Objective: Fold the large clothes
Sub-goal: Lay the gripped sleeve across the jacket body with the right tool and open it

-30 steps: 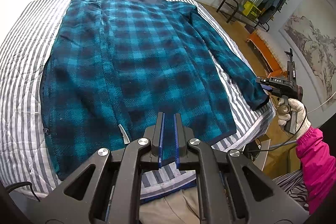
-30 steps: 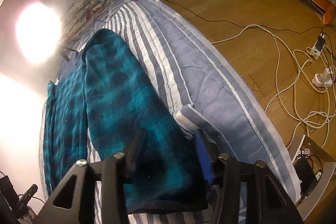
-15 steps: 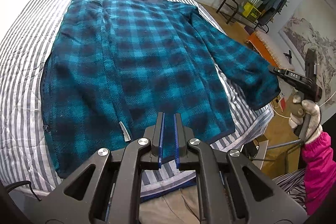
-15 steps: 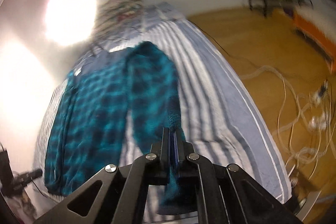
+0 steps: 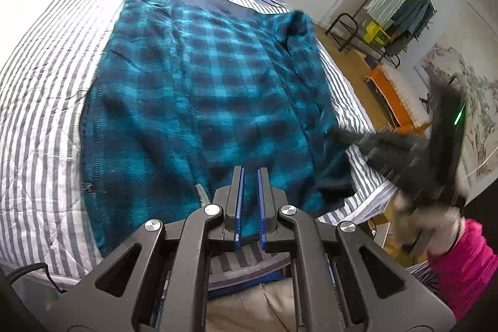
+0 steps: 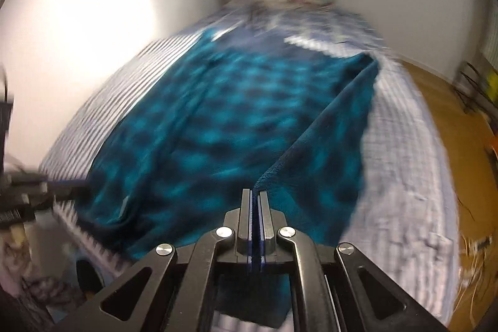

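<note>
Fleecy teal-checked jacket (image 5: 199, 101) lies on the striped quilted bed (image 5: 40, 101); right claw (image 6: 255, 198) pinches its sleeve (image 6: 330, 145), left claw (image 5: 249, 176) pressed together, empty.

The left gripper (image 5: 250, 173) points downward, its jaws nearly together with nothing pinched. The right gripper (image 6: 255, 198), held by a gloved hand (image 5: 435, 220) in a pink sleeve (image 5: 463, 266), has its jaws clamped on fabric.

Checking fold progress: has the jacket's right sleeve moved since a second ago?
Yes. The sleeve, pinched in the right gripper, has left the striped bedspread's right edge, where it lay flat, and now hangs lifted toward the jacket body.
</note>
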